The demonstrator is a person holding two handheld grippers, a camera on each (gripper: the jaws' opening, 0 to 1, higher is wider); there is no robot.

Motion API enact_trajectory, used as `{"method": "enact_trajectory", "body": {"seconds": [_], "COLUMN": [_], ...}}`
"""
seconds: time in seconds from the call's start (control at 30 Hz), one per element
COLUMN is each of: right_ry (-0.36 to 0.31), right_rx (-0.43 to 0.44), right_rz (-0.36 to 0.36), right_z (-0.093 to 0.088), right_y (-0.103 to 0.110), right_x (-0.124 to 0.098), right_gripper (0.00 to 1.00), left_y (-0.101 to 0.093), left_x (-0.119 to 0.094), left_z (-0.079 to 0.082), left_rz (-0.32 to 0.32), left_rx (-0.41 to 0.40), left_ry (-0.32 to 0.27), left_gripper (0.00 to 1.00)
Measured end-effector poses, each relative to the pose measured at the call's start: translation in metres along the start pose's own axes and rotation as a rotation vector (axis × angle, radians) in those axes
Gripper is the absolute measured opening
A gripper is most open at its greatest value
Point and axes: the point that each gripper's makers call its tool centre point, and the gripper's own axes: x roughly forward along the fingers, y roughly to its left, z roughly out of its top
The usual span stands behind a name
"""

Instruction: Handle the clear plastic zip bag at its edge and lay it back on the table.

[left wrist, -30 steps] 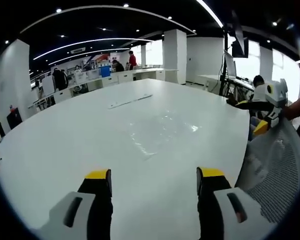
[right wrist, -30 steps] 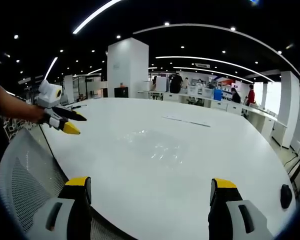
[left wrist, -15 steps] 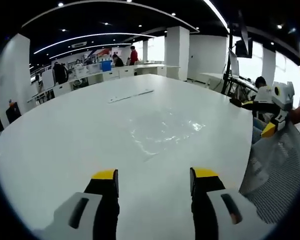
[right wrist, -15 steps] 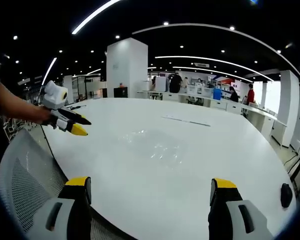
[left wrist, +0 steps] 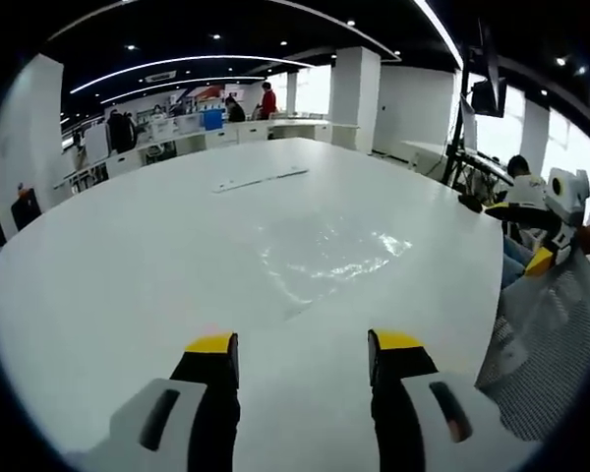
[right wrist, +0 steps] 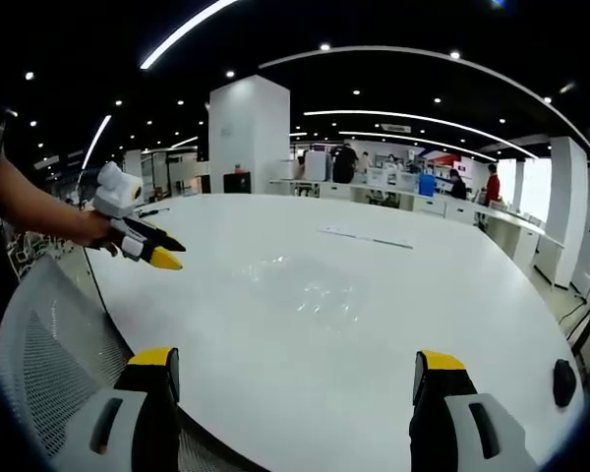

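Clear plastic zip bag (left wrist: 324,254) lying flat on the white table (left wrist: 108,256), ahead of both grippers and apart from them. Left gripper (left wrist: 303,346): 2 jaws spread, grasping nothing. Right gripper (right wrist: 293,364): jaws wide apart, likewise unloaded. A thin strip (right wrist: 366,238), possibly a ruler, lies beyond the bag.
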Motion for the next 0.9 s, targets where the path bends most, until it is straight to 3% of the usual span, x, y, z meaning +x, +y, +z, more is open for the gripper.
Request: {"method": "enact_trajectory", "body": {"seconds": [0.9], "right_ry": [0.000], "right_rx": [0.009], "right_rz": [-0.005], "right_z": [0.001], "right_y": [0.000], "right_x": [0.000], "right_gripper": [1.00], "left_y": [0.009], "left_x": [0.016], "left_z": [0.003], "left_rz": [0.019], "left_rx": [-0.044], "left_ry": [0.024], "left_gripper": [0.48]}}
